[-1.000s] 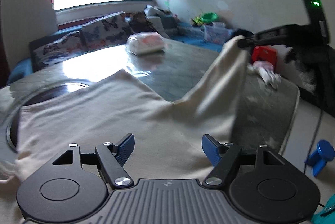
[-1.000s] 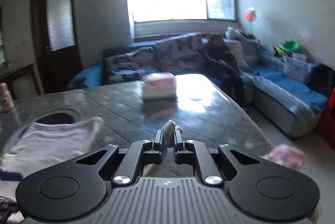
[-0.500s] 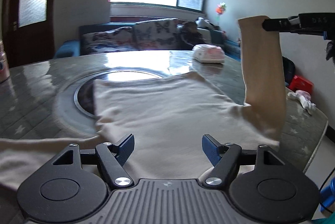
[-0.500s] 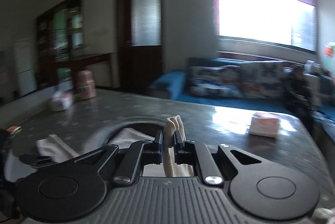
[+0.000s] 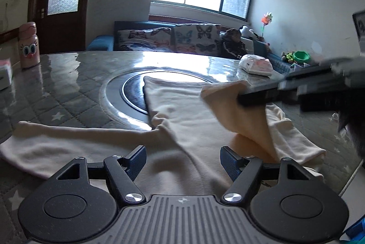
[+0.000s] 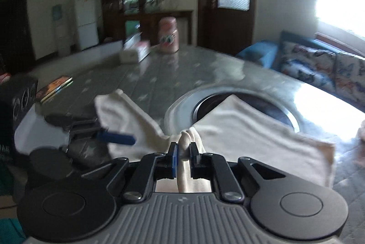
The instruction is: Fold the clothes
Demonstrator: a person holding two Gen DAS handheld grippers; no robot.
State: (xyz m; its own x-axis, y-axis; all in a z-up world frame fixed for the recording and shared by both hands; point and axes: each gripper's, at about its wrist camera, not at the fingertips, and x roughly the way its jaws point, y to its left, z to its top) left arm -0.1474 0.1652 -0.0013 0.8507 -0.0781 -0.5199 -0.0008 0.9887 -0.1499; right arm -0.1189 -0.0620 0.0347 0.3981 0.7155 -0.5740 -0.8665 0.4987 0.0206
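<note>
A cream long-sleeved shirt (image 5: 187, 111) lies spread on the grey quilted table (image 5: 57, 93), one sleeve (image 5: 68, 141) stretched out to the left. My left gripper (image 5: 182, 158) hovers open just above the shirt's near edge, nothing between its blue pads. My right gripper (image 6: 184, 150) is shut on the shirt's other sleeve (image 6: 189, 143), and in the left wrist view it comes in from the right, carrying that sleeve (image 5: 228, 102) folded back over the shirt's body. The left gripper (image 6: 114, 136) shows blurred at the left of the right wrist view.
A round dark inset (image 5: 134, 93) sits in the table's middle, partly under the shirt. A pink bottle (image 5: 28, 45) and a white box (image 5: 4, 75) stand far left, a tissue pack (image 5: 256, 64) far right. A sofa (image 5: 171, 38) lies behind the table.
My right gripper has swung the held sleeve down and leftward across the shirt, from raised high to low over the body. Both cameras have turned left. The left gripper stays open.
</note>
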